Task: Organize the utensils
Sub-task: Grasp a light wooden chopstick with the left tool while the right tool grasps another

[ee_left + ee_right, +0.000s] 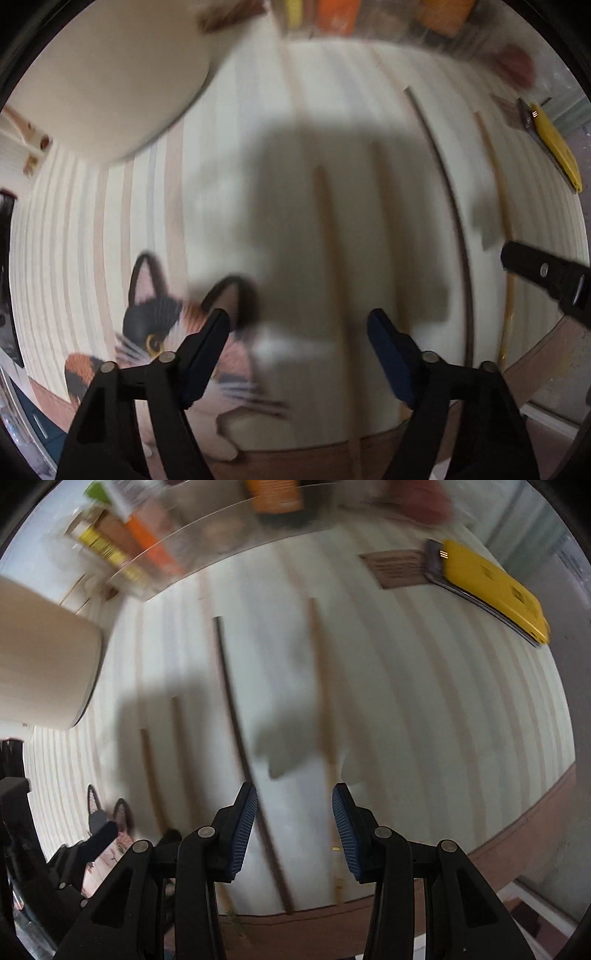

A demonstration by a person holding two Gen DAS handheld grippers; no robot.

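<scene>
Chopsticks are seen lying loose on a pale striped placemat (258,110) with a printed calico cat (155,325) at its near left corner, viewed from above by two downward-pointing grippers. All edges are softened by motion blur.

In the left wrist view, the left gripper (299,350) is shown with its black jaws apart and nothing grasped. A light wooden chopstick (328,240) is seen running from far to near between the jaws, with no pad touching it. Just to its right a second light wooden chopstick (384,206) is made out, heavily blurred. Further right a thin dark brown chopstick (454,206) is laid in a long curve, and beyond it a yellowish bamboo chopstick (502,221). A tip of the right gripper (543,269) is caught at the right edge.

In the right wrist view, the right gripper (294,823) is shown with its blue ribbed pads (243,827) partly apart, empty. The dark brown chopstick (236,716) passes close beside the left pad; whether it is touched cannot be told. The yellowish bamboo chopstick (325,701) ends near the right pad. The two light wooden chopsticks (151,775) lie further left.

A large beige rounded container (110,81) is seen at the far left of the mat. A clear plastic bin (207,528) holding orange and yellow packets is set along the far edge, and a yellow flat rectangular object (495,587) lies at the far right. The mat rests on a brown tabletop (517,842).
</scene>
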